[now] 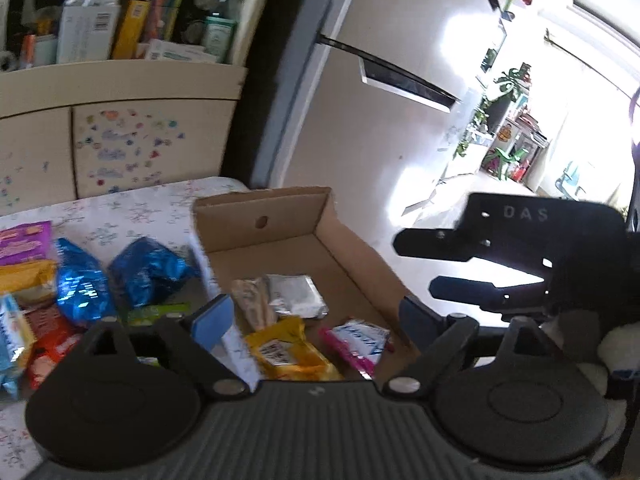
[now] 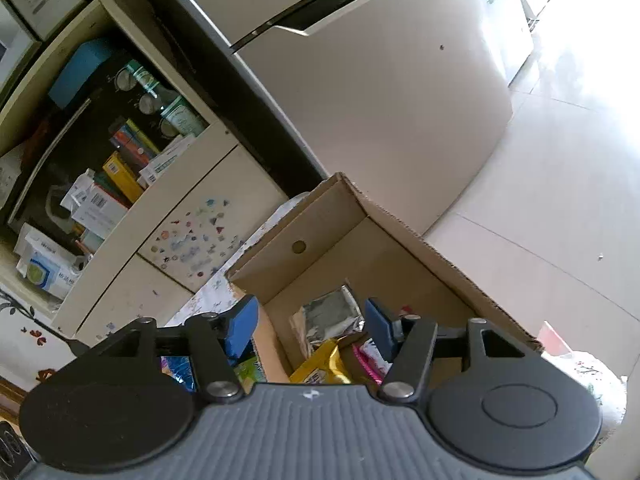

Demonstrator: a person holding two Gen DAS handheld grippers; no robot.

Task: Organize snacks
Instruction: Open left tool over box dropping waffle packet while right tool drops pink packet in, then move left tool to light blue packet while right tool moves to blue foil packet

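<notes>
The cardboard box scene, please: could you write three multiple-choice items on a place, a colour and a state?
1. Where is the silver pouch?
A. inside the cardboard box
B. on the shelf
C. on the floor

2. What colour are the two crinkled bags left of the box?
A. green
B. blue
C. white

3. How is the left tool?
A. shut on a packet
B. shut on nothing
C. open, holding nothing

Answers: 1 A, it lies on the box floor; 2 B, shiny blue foil; 3 C, pads apart with nothing gripped.

The yellow packet [image 2: 320, 368] in the cardboard box [image 2: 400, 236] is half hidden behind the right gripper [image 2: 310, 320]
</notes>
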